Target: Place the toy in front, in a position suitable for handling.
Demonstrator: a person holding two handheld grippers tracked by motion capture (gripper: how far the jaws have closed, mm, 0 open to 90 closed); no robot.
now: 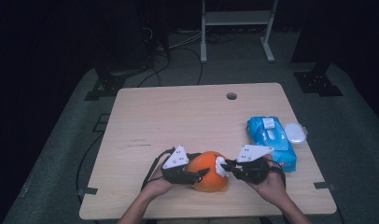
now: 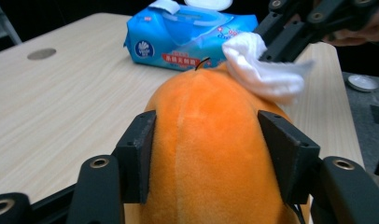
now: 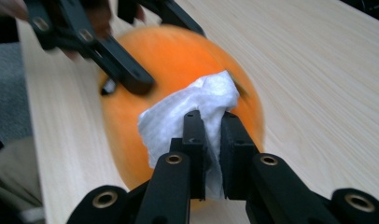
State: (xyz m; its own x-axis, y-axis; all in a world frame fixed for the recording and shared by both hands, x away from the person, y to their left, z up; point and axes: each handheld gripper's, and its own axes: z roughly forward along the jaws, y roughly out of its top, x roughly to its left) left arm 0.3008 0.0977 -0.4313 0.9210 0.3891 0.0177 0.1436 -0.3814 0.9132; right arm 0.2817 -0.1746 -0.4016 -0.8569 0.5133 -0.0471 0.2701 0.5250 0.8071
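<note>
You're looking at a table [image 1: 187,116] lit evenly from above while the room behind is sinking into black; your right gripper view is blurring at the orange toy [image 3: 178,60].

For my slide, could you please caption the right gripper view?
Right gripper presses a white wipe against the orange plush toy.

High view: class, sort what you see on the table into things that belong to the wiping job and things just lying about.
In the job:
- orange plush fruit, clamped by the left gripper
- white wipe, pinched in the right gripper and pressed on the fruit

Lying about:
- blue wet-wipe pack, right side of the table
- white round lid beside the pack
</note>
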